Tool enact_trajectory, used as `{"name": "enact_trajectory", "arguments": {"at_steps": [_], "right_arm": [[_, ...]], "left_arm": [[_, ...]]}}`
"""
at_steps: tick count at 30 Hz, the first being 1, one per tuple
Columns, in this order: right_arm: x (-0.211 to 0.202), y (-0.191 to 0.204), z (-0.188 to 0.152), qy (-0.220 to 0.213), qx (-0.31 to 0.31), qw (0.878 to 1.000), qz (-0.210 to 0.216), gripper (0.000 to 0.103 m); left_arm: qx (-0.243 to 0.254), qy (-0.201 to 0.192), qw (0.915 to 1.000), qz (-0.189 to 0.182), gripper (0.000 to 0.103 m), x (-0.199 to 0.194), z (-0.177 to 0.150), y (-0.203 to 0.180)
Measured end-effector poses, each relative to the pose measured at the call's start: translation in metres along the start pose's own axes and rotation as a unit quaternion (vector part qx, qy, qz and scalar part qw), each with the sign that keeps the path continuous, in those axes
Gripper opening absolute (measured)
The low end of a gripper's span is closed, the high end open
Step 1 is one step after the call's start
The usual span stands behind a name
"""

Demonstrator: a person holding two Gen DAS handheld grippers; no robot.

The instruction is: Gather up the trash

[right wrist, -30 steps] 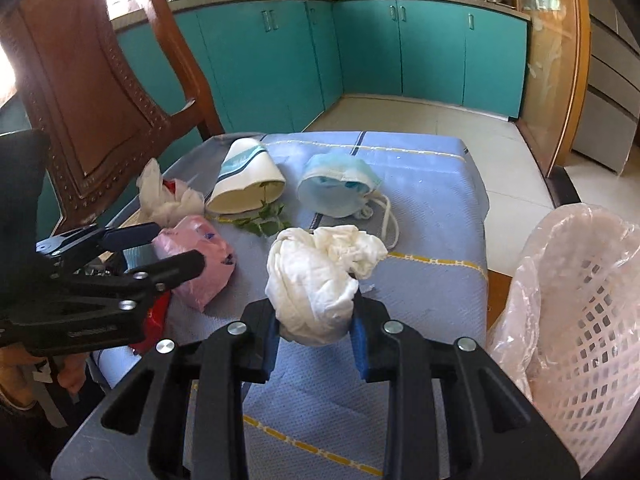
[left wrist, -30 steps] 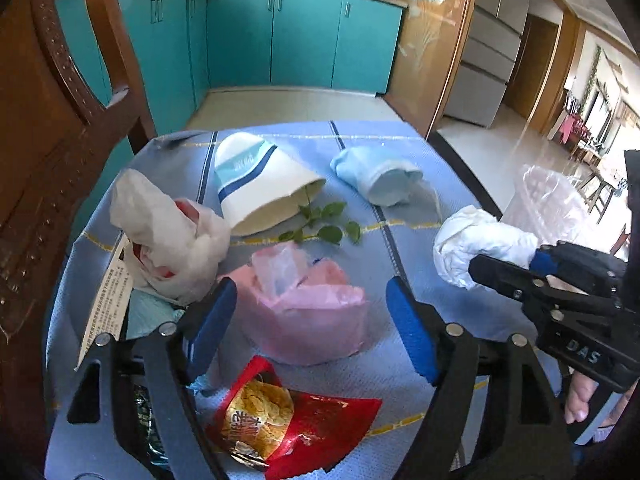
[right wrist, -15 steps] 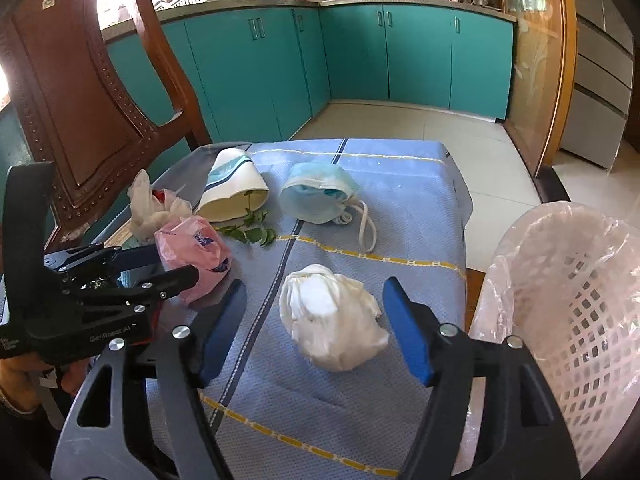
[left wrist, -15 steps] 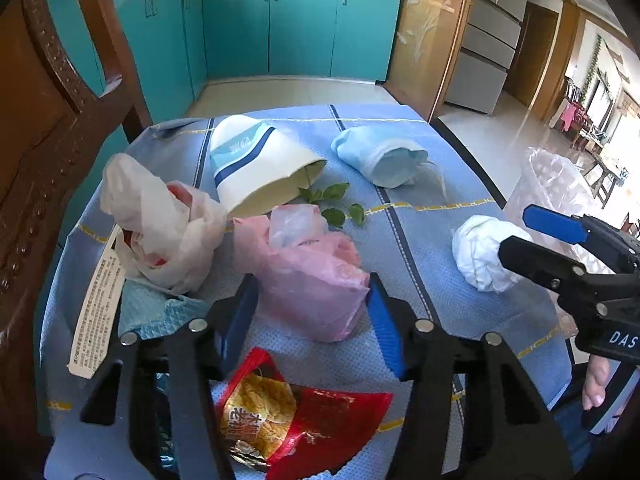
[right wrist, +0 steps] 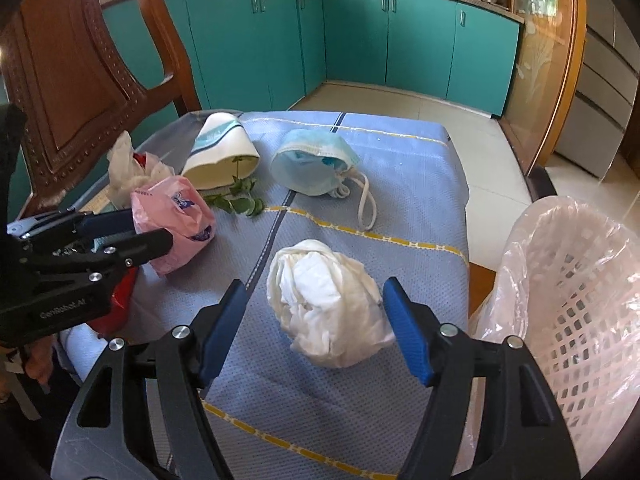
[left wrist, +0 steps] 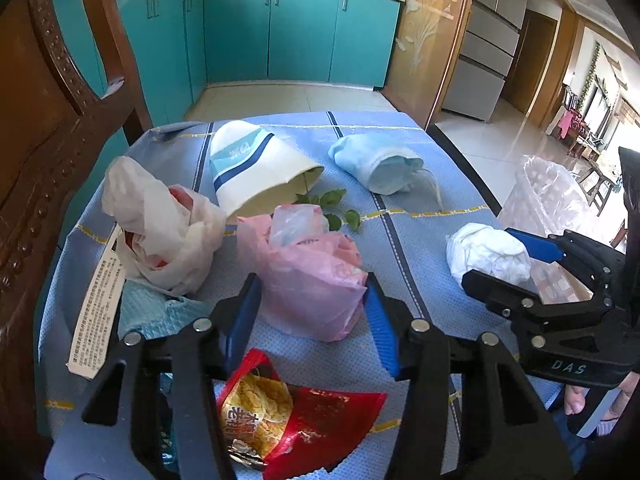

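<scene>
The right gripper (right wrist: 314, 326) stands spread wide, holding nothing, with the crumpled white tissue wad (right wrist: 326, 312) lying on the blue tablecloth (right wrist: 400, 168) squarely between its two blue pads; the wad nearly fills the gap, with a little clearance on each side, and sits slightly beyond the fingertips rather than deep in the throat. The left gripper (left wrist: 312, 320) is likewise parted, its pads flanking the near end of the pink plastic bag (left wrist: 310, 276); the bag looks to brush the right-hand pad, though whether either pad truly presses it I cannot tell from this angle. The turning relation is on the right side: the wad lies straight ahead of the right gripper, roughly round with no strong long axis, and the lined white trash basket (right wrist: 568, 312) stands just off the table's edge to that gripper's right, far nearer to it than to the left one. A closing squeeze and a short swing rightward would seem enough. Other rubbish is well apart farther back: a tipped paper cup (left wrist: 256, 166), a blue face mask (right wrist: 314, 166), a leafy sprig (right wrist: 240, 200), a crumpled white bag (left wrist: 160, 224), and a red snack wrapper (left wrist: 296, 420) beneath the left gripper.
</scene>
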State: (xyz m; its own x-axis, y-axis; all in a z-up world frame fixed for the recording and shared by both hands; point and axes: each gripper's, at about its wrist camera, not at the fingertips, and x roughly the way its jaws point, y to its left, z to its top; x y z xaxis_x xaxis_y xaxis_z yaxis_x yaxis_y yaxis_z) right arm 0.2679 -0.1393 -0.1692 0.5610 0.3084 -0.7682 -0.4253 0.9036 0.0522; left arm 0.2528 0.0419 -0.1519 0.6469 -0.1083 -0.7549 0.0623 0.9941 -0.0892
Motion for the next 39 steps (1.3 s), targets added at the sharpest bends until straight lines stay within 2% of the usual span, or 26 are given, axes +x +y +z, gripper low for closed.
{"name": "enact_trajectory", "arguments": {"at_steps": [15, 17, 19, 23, 32, 39], "right_arm": [[0.012, 0.011, -0.005, 0.014, -0.035, 0.999, -0.023, 0.069], [0.012, 0.012, -0.005, 0.009, -0.035, 0.999, -0.026, 0.056], [0.01, 0.011, -0.004, 0.006, -0.03, 0.999, -0.022, 0.049], [0.008, 0.008, -0.003, 0.0, -0.021, 1.0, -0.016, 0.038], [-0.001, 0.009, -0.001, -0.016, -0.019, 1.0, -0.011, 0.035], [-0.009, 0.01, -0.001, -0.032, -0.025, 0.999, -0.008, 0.034]], "left_arm": [[0.003, 0.001, 1.0, 0.002, 0.053, 0.0, 0.0, -0.002], [0.003, -0.001, 1.0, 0.002, 0.052, 0.0, 0.0, -0.003], [0.003, -0.005, 1.0, 0.005, 0.052, -0.002, 0.0, -0.003], [-0.003, -0.014, 0.9999, 0.005, 0.051, -0.006, 0.0, -0.002], [0.01, -0.062, 0.998, -0.003, 0.051, -0.023, 0.005, -0.007], [0.004, -0.098, 0.9952, 0.009, 0.05, -0.034, 0.009, -0.006]]}}
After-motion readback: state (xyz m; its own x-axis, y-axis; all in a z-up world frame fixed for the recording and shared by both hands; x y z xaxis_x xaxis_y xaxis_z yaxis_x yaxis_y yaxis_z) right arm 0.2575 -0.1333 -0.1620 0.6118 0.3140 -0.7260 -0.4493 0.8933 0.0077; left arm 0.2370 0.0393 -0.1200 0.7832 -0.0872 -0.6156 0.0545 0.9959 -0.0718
